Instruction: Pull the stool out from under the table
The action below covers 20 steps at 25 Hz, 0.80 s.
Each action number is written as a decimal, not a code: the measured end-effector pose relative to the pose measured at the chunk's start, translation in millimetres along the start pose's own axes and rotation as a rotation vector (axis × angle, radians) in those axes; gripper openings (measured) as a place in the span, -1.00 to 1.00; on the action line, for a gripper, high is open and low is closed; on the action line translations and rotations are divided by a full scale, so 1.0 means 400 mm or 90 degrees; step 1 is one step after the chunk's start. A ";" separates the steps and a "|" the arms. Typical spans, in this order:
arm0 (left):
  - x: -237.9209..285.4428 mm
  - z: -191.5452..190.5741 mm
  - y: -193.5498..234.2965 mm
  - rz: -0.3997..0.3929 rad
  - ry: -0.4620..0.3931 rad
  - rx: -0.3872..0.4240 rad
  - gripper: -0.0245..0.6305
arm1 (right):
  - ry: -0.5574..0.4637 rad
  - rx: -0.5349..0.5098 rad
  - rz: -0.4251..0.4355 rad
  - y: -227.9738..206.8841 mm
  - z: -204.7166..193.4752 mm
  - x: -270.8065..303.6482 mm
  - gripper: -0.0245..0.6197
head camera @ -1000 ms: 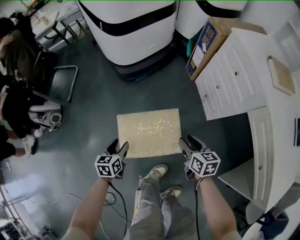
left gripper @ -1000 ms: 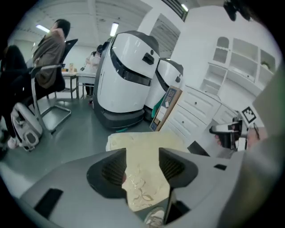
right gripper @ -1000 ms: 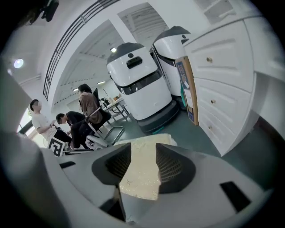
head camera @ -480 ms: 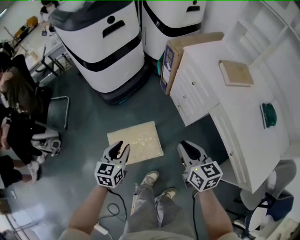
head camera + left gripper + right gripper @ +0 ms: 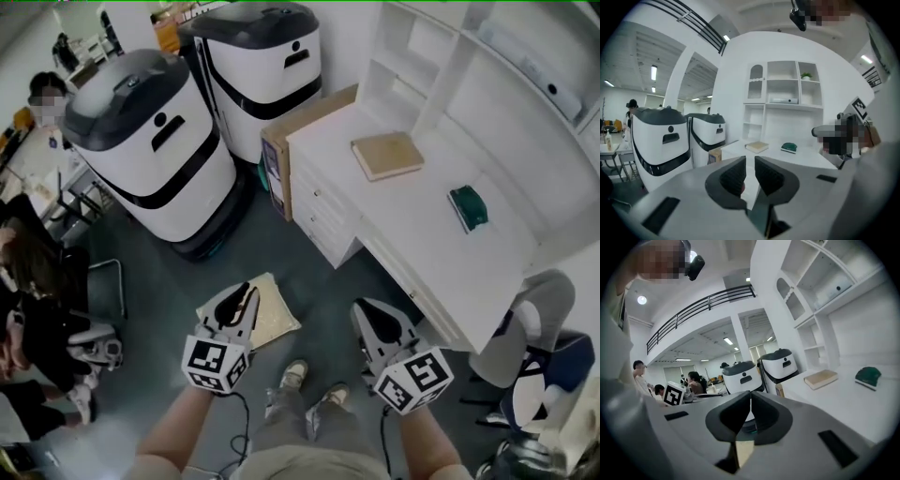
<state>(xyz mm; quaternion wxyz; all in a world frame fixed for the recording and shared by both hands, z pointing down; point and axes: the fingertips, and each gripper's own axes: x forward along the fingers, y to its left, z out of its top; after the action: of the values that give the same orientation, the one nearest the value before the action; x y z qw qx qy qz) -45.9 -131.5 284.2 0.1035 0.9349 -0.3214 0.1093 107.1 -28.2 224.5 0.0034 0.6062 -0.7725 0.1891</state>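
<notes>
The stool point(image 5: 277, 317), with a square beige top, stands on the grey floor out in front of the white desk point(image 5: 412, 225), just ahead of my shoes point(image 5: 294, 374). My left gripper point(image 5: 238, 298) hangs over the stool's left part; its jaws are closing, a narrow gap still shows between them in the left gripper view point(image 5: 750, 172), and nothing is in it. My right gripper point(image 5: 369, 315) is to the right of the stool, apart from it. Its jaws meet, empty, in the right gripper view point(image 5: 750, 409).
Two big white machines point(image 5: 150, 141) point(image 5: 267, 66) stand behind the stool, with a cardboard box point(image 5: 279, 141) against the desk's end. A tan book point(image 5: 386, 155) and a green object point(image 5: 467, 207) lie on the desk. A grey chair point(image 5: 531, 319) stands at the right; seated people point(image 5: 37, 309) are at the left.
Both grippers have come off the stool's near corners and drawn their jaws together. The head view has swung up and back, so the stool looks smaller and the desk top is in sight.
</notes>
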 end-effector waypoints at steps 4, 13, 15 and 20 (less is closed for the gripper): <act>-0.003 0.131 -0.128 -0.051 -0.015 0.027 -0.74 | -0.047 -0.011 -0.041 -0.003 0.097 -0.127 -0.84; -0.052 0.329 -0.385 -0.181 -0.085 0.096 -0.78 | -0.101 -0.078 -0.155 -0.012 0.229 -0.353 -0.84; -0.066 0.363 -0.440 -0.213 -0.096 0.119 -0.78 | -0.116 -0.091 -0.180 -0.010 0.253 -0.401 -0.85; -0.091 0.431 -0.542 -0.268 -0.117 0.124 -0.78 | -0.153 -0.107 -0.232 0.015 0.300 -0.508 -0.86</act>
<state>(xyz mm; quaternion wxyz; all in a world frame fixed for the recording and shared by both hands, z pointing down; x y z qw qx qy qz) 85.1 11.4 83.1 0.0041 0.9929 -0.1154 0.0301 182.3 127.5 63.8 -0.0040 0.7513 -0.6583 0.0467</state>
